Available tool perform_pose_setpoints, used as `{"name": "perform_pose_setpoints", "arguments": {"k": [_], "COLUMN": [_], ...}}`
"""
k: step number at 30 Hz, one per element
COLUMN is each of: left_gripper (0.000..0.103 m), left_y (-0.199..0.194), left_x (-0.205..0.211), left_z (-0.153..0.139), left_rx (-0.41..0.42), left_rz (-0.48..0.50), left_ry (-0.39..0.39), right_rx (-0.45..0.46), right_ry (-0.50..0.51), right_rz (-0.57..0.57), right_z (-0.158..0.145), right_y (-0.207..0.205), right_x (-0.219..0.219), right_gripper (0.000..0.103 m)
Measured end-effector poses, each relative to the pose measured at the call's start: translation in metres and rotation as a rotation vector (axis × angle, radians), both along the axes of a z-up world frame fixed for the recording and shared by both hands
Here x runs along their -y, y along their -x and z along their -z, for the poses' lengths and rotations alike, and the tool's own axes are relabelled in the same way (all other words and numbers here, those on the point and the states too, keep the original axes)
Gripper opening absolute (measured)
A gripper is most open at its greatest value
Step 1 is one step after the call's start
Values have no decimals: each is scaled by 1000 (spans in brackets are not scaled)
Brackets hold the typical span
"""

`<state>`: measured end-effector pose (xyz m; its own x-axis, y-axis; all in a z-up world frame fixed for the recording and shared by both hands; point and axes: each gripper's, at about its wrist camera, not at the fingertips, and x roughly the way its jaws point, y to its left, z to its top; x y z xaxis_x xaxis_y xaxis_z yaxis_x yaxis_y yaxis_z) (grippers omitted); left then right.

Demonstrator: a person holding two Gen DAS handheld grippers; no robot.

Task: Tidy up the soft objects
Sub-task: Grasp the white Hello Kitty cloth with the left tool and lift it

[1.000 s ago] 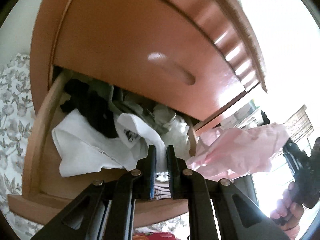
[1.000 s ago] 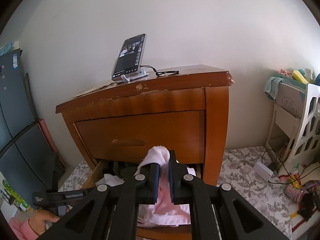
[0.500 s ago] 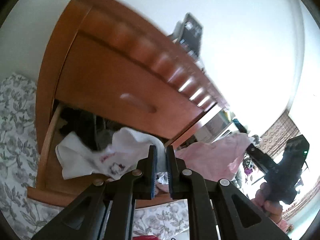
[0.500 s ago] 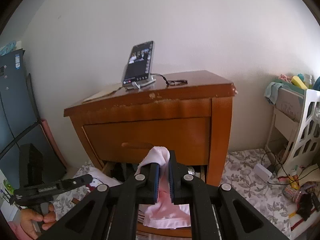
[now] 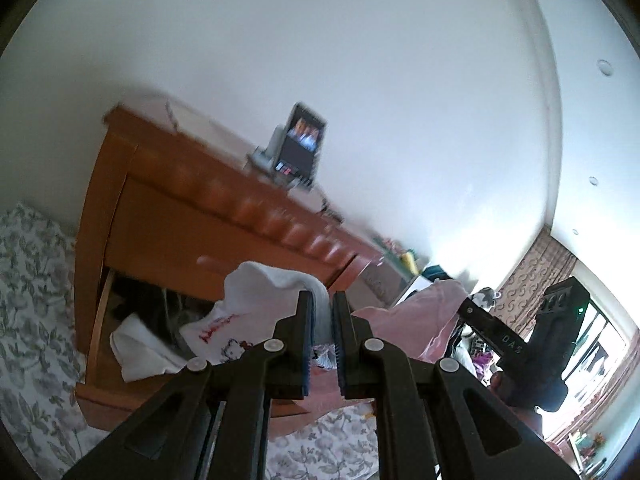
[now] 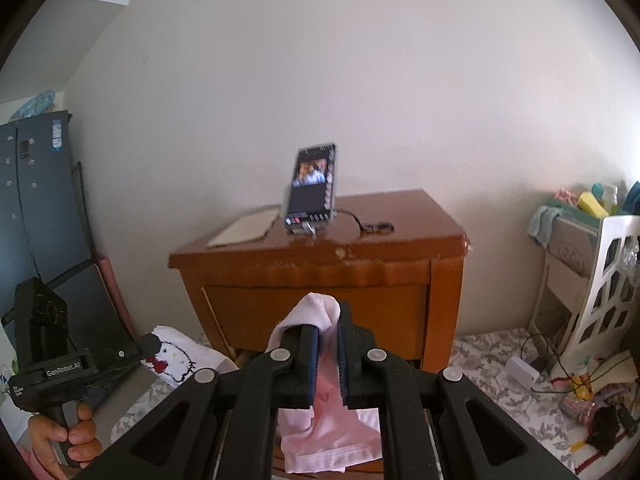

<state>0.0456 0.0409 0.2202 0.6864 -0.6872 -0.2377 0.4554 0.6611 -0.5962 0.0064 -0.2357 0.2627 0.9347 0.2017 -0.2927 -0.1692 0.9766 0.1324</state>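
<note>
- You are pinching a white cotton garment with a cartoon cat print [image 5: 236, 316] in your left tongs [image 5: 321, 320]; it is bunching above the tips and draping down to their left, over the open bottom drawer [image 5: 96, 360].
- You are pinching a pale pink fabric garment [image 6: 320, 360] in your right tongs [image 6: 329, 332]; it is poking up between the tips and hanging beneath them.
- The brown wooden nightstand [image 6: 320, 276] is standing just beyond both tongs, with a propped-up smartphone on a stand [image 6: 314, 188] on its top.
- Your hand [image 6: 68, 436] is gripping the left handle, to the left of the right tongs.
</note>
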Motion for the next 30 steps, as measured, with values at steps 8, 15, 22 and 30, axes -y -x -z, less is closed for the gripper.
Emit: {"name": "perform_pose_setpoints", "arguments": {"k": [8,15,22,30], "left_gripper": [10,10,10,10], "left_y": [45,71,85,88], "left_x": [-6,-12,-18,-15], "left_z": [-41,-56,-58,-38], "left_rx": [115,156,157,114], "left_rz": [-38,-49,-73,-105], "left_ry": [14,21,3,-55], "right_rx": [97,152,179,158], "right_ry": [-5,-11,2,90], "right_rz": [-21,-24,-10,60], "right_z": [-34,-53,-60,-55], "right_y": [41,72,101,119], "right_x": [-2,2,11,30], "right_gripper": [9,9,9,9]}}
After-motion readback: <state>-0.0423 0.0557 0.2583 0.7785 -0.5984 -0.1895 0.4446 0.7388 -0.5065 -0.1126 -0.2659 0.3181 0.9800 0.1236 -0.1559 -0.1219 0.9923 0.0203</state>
